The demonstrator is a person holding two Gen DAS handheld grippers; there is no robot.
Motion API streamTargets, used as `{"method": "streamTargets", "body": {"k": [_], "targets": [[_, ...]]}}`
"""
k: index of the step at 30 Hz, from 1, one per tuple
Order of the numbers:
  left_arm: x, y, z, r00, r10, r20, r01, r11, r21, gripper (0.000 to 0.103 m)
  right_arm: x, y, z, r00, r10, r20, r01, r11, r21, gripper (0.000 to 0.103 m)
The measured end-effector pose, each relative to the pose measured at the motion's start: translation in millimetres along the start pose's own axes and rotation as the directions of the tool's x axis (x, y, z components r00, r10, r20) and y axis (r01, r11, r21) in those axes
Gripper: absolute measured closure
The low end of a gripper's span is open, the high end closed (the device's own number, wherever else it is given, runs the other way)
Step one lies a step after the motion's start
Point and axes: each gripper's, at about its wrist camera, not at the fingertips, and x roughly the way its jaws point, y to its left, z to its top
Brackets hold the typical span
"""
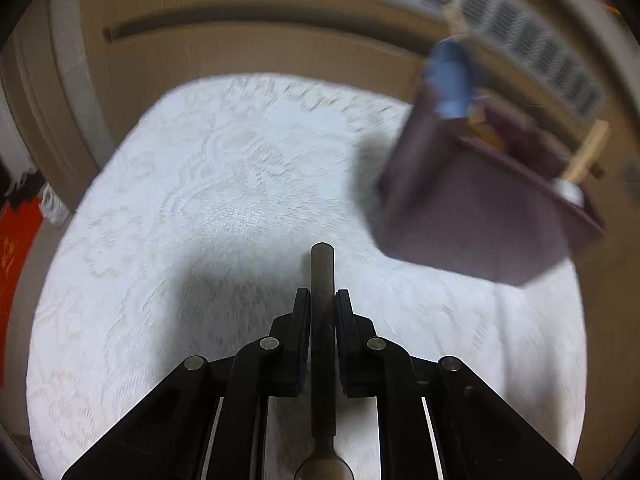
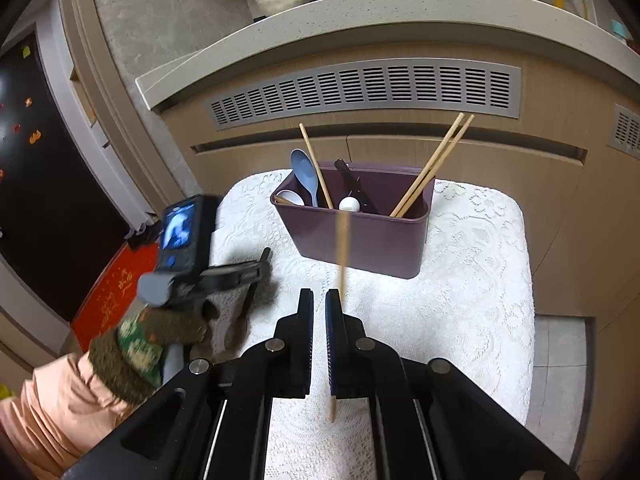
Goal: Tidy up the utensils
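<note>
Atop the lace cloth (image 2: 460, 280), white and figured, stands the bin (image 2: 360, 240), the landmark for all else: a plum plastic box with rounded corners, open at the top, toward the far edge of the cloth. Behind the bin runs a tan cabinet front with a grey slotted vent (image 2: 364, 92). Inside the bin lean paired wooden chopsticks (image 2: 436, 160) at its right end, a single chopstick (image 2: 314, 160) and a pale blue spoon (image 2: 304, 174) at its left end, and a dark utensil near its middle.

Near and left of the bin, the left gripper (image 1: 323, 300) is clamped on a spoon handle (image 1: 322, 268), a flat grey metal bar lying along the fingers, end forward, bowl back beneath the camera. In the left view the bin lies ahead and to the right, blurred.

Directly before the bin, the right gripper (image 2: 319, 300) is closed on a wooden chopstick (image 2: 342, 240), slim and round, its long axis pointing nearly straight at the bin's front wall. By this judgement the right hand has the more direct line: the stick needs lifting over the rim, tip first. A gloved hand (image 2: 176, 328) with a peach sleeve carries the left gripper.
</note>
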Motion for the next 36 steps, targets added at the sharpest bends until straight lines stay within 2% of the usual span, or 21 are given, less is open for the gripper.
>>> {"method": "streamTargets", "body": {"k": [3, 7, 10, 15, 18, 23, 25, 27, 30, 36], "targets": [[-36, -9, -15, 0.996, -0.038, 0.086, 0.035, 0.999, 0.039, 0.091, -1, 0, -3, 1.000, -0.011, -0.003, 0.011, 1.000, -0.008, 0.097], [-76, -5, -25, 0.982, -0.087, 0.169, 0.082, 0.996, 0.032, 0.091, 21, 3, -10, 0.997, -0.059, -0.059, 0.054, 0.995, -0.079, 0.096], [-101, -3, -26, 0.968, -0.094, 0.234, 0.088, 0.995, 0.040, 0.091, 62, -3, -16, 0.985, -0.095, -0.142, 0.084, 0.993, -0.081, 0.086], [-118, -1, -24, 0.957, -0.116, 0.266, 0.104, 0.993, 0.061, 0.091, 128, -1, -22, 0.961, -0.147, -0.236, 0.129, 0.988, -0.089, 0.086], [-126, 0, -29, 0.950, -0.107, 0.293, 0.088, 0.993, 0.079, 0.091, 156, 0, -20, 0.950, -0.156, -0.272, 0.143, 0.987, -0.068, 0.086], [-129, 2, -33, 0.948, -0.119, 0.296, 0.098, 0.992, 0.085, 0.091, 183, 6, -22, 0.932, -0.176, -0.317, 0.158, 0.984, -0.083, 0.086], [-128, 2, -33, 0.948, -0.124, 0.293, 0.103, 0.991, 0.088, 0.091, 184, 14, -24, 0.927, -0.221, -0.304, 0.183, 0.972, -0.149, 0.087], [-129, 1, -34, 0.948, -0.127, 0.291, 0.105, 0.990, 0.090, 0.091, 182, 18, -27, 0.924, -0.236, -0.302, 0.191, 0.967, -0.171, 0.096], [-130, 0, -35, 0.947, -0.134, 0.290, 0.112, 0.989, 0.093, 0.091, 168, 16, -28, 0.938, -0.185, -0.294, 0.154, 0.980, -0.124, 0.097], [-132, -1, -35, 0.946, -0.162, 0.282, 0.142, 0.986, 0.089, 0.091, 107, 14, -27, 0.976, -0.071, -0.206, 0.065, 0.997, -0.032, 0.098]]}}
